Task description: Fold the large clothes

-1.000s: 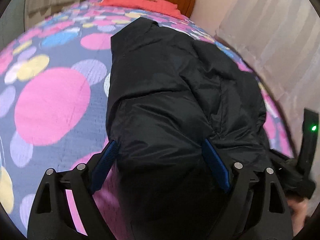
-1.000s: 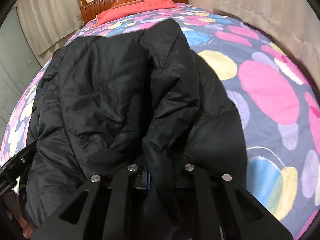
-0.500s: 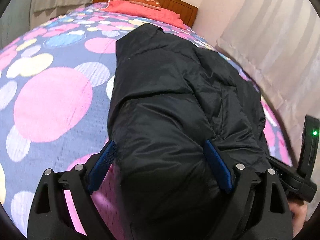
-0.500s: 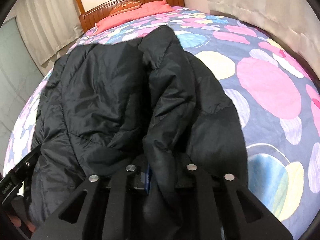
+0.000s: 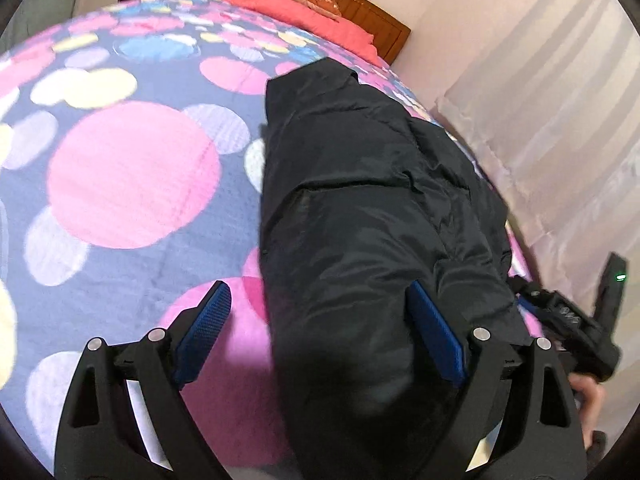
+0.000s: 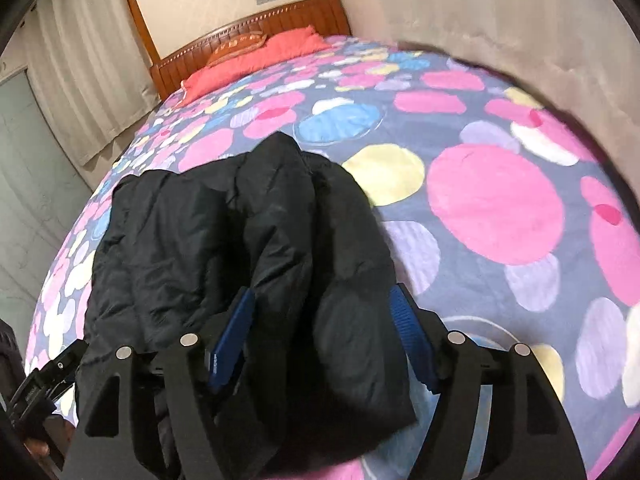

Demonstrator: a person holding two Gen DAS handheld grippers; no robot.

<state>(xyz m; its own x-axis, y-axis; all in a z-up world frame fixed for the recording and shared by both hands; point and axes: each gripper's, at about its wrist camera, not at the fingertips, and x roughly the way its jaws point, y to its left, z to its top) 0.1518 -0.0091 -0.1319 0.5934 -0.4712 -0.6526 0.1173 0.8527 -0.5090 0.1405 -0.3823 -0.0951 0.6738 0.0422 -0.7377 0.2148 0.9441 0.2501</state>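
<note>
Bed (image 5: 120, 208): covered by a quilt printed with pink, yellow and blue circles; a red pillow (image 6: 256, 62) is set at the wooden headboard (image 6: 248, 28).

Black padded jacket (image 5: 360, 208): laid lengthwise on the quilt, folded into a narrow bundle, its near end between the grippers. It is judged soft, bulky and light, with a smooth shell likely to slip and padding likely to spring back out of a fold. A hold is best taken at the near hem corners, through all layers together.

Left gripper (image 5: 320, 332): jaws spread wide; the jacket's near edge lies between the blue pads (image 5: 436, 340), and nothing is clamped.

Right gripper (image 6: 324, 328): jaws likewise apart, a thick fold of jacket (image 6: 240, 248) sitting loosely between them, not pinched.
</note>
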